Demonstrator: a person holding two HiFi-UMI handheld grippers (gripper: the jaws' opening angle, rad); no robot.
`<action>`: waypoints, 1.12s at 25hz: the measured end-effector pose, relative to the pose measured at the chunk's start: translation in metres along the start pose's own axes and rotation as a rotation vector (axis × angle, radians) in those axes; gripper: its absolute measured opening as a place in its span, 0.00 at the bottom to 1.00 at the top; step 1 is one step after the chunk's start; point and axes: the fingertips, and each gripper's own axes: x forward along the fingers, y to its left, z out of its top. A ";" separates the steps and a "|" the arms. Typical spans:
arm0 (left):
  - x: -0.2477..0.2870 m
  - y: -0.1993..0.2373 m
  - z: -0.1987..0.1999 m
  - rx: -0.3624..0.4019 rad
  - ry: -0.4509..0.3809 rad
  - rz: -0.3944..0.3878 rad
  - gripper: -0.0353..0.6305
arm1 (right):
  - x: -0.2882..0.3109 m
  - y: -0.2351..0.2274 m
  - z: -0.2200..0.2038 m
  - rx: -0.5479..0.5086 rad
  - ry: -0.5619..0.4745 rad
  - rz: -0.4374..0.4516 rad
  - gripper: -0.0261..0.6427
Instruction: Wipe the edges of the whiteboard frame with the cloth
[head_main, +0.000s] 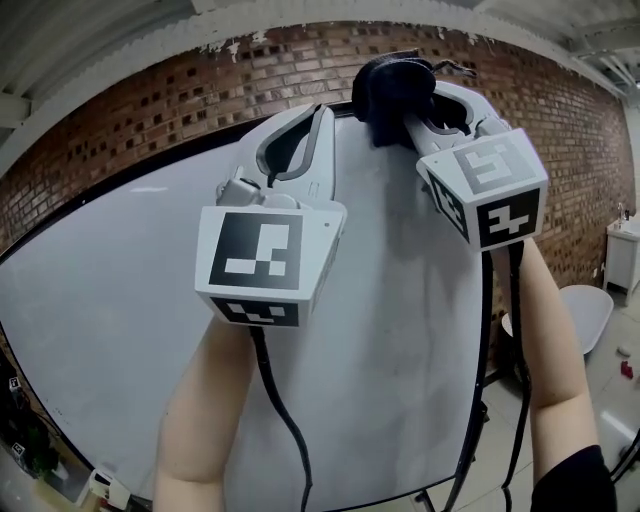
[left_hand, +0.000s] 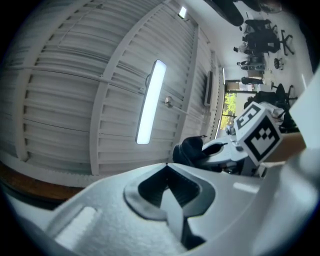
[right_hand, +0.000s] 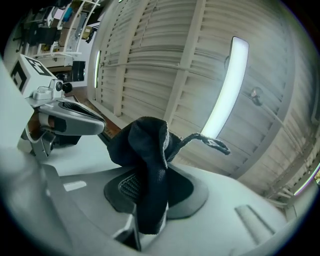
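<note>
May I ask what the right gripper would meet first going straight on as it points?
Past the cloth in the right gripper, its view shows only the slatted ceiling; the way looks free till then, depth unclear.

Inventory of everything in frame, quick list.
whiteboard: one, white, fills the head view
frame: one, black, round the whiteboard
brick wall: one, red-brown, behind the whiteboard
cloth: one, black, near the whiteboard's top edge
ceiling lights: two, white, overhead
cables: two, black, hanging from the grippers
left gripper: one, grey-white, shut, empty
right gripper: one, grey-white, shut on the cloth
forearms: two, bare, below the grippers
</note>
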 end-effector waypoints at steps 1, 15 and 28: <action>0.004 -0.009 0.002 -0.007 -0.003 -0.002 0.06 | -0.005 -0.008 -0.005 0.005 0.003 -0.003 0.16; 0.004 -0.017 0.010 -0.063 -0.037 -0.049 0.06 | -0.022 -0.039 -0.008 -0.057 0.100 -0.114 0.16; 0.001 -0.030 0.017 -0.177 -0.055 -0.132 0.06 | -0.031 -0.041 -0.017 0.014 0.190 -0.082 0.16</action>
